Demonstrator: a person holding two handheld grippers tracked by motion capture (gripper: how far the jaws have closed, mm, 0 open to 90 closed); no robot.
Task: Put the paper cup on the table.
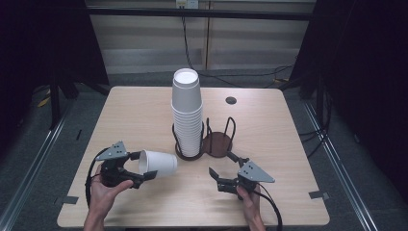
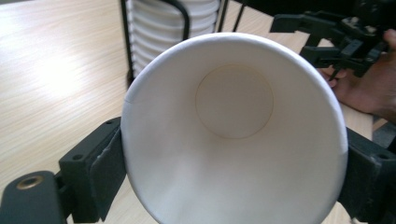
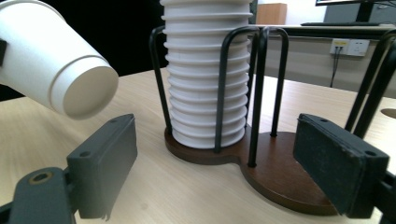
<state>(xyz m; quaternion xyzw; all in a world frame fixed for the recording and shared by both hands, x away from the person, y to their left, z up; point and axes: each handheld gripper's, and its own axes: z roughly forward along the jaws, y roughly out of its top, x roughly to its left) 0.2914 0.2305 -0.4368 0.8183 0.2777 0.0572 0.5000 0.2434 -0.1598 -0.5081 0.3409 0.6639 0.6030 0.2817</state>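
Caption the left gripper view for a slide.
Left tool grips a white paper cup sideways, mouth toward the camera, beside the cup stack.

No readable text, label, brand, no. or sign anywhere. The paper cup [image 1: 159,163] held on its side near the left of the bench [image 1: 139,110] is plain white inside & out, no print on wall, rim or base. The tall cup stack [image 1: 186,113] at mid-bench is blank white too, as is its dark wire holder [image 1: 217,143]. Both grippers are plain black w/ no markings that can be made out. Far behind the bench, a wall socket plate [image 3: 349,46] shows in the right gripper view, but any marks on it are too small to read.
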